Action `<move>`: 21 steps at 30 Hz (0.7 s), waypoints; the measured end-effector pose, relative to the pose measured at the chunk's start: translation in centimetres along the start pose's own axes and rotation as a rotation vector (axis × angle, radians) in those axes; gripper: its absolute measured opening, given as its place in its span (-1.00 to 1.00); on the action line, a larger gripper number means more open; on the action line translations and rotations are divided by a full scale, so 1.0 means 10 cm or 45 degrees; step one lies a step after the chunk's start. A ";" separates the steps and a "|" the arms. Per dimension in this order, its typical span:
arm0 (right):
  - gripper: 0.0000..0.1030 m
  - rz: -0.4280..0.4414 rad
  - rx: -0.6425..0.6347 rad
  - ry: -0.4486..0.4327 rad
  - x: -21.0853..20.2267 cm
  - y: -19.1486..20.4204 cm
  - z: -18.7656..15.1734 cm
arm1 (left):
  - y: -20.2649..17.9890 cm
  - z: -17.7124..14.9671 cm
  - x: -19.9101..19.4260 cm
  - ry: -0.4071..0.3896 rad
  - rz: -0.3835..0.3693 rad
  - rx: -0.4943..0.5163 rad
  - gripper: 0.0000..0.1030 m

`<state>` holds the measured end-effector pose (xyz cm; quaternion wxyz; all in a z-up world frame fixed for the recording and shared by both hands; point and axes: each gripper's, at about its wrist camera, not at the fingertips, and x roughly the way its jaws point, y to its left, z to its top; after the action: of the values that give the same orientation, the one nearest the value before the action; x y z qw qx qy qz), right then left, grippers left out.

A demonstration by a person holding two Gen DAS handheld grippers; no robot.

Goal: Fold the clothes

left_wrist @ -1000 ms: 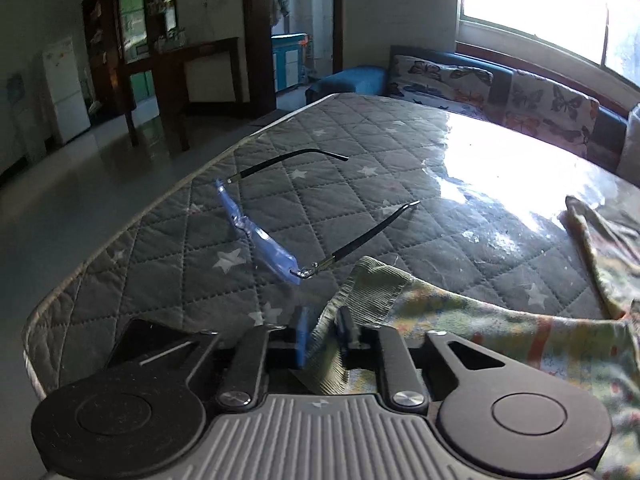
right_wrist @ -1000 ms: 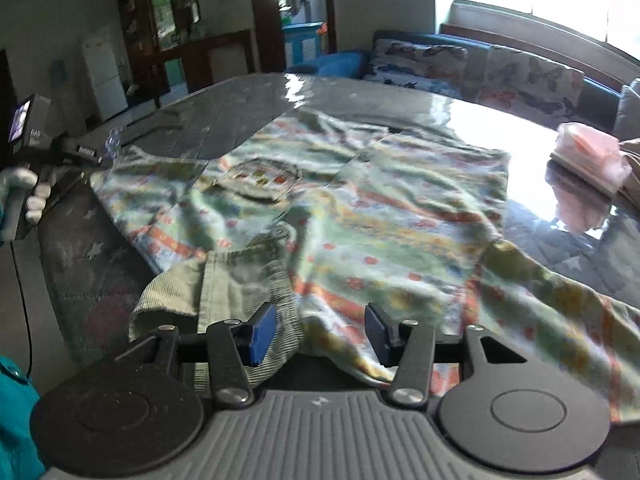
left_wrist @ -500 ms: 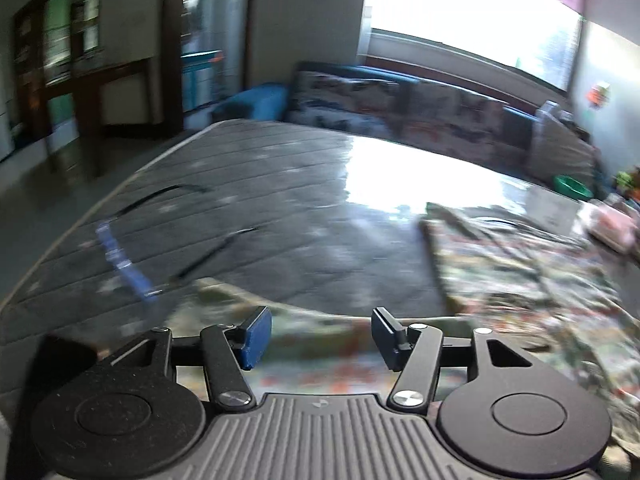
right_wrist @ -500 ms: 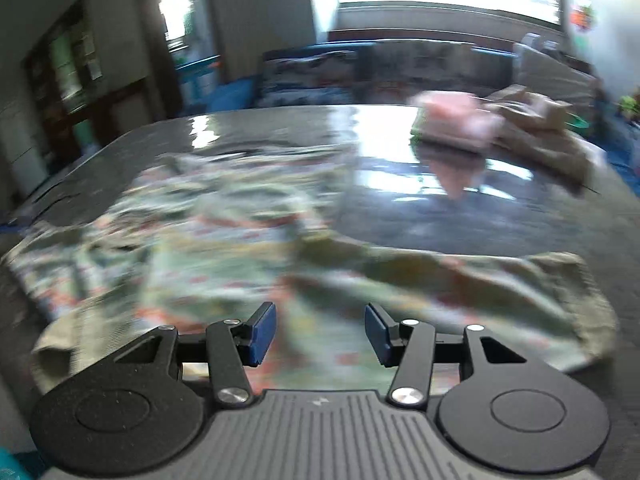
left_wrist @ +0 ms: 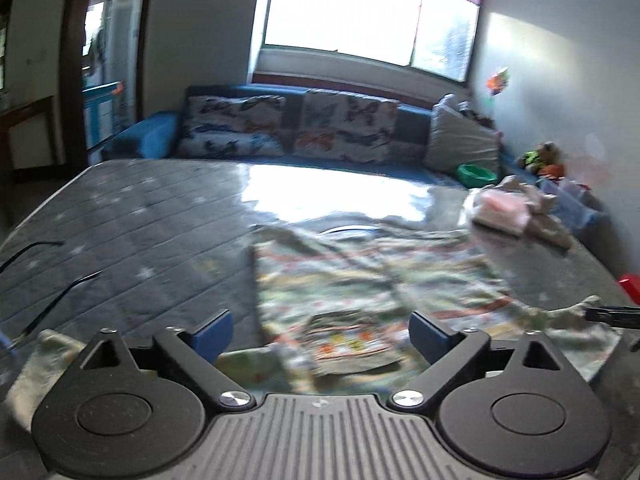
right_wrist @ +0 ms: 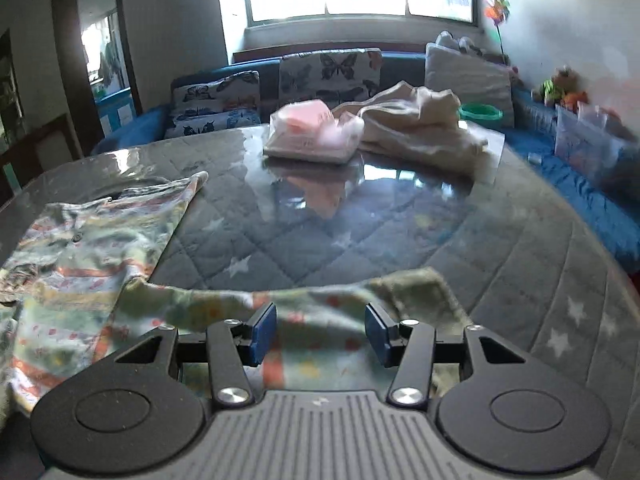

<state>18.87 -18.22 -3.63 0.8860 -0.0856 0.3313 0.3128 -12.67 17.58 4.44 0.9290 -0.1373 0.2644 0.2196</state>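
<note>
A grey quilted mattress [right_wrist: 400,216] with white stars serves as the work surface, its far part glossy under a clear cover that mirrors the bright window [left_wrist: 360,8]. Near its left edge lie thin dark glasses arms [left_wrist: 52,292]. Behind the mattress runs a blue sofa [left_wrist: 136,136] with butterfly-print cushions [right_wrist: 328,72] and a plain grey pillow [right_wrist: 468,72]. A green bowl [right_wrist: 480,114] sits beside that pillow. On the far right wall hangs a colourful pinwheel [right_wrist: 496,10], with blurred toys [right_wrist: 560,88] below it. A dark wooden doorway [right_wrist: 96,52] opens on the left.
</note>
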 end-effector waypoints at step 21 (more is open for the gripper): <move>0.21 -0.172 0.133 -0.002 -0.09 -0.41 -0.05 | -0.69 0.06 0.32 0.034 -0.178 0.059 1.00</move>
<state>20.65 -22.09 -3.68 0.9086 -0.0614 0.3401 0.2345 -6.67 12.89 4.16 0.9414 -0.1367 0.2714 0.1461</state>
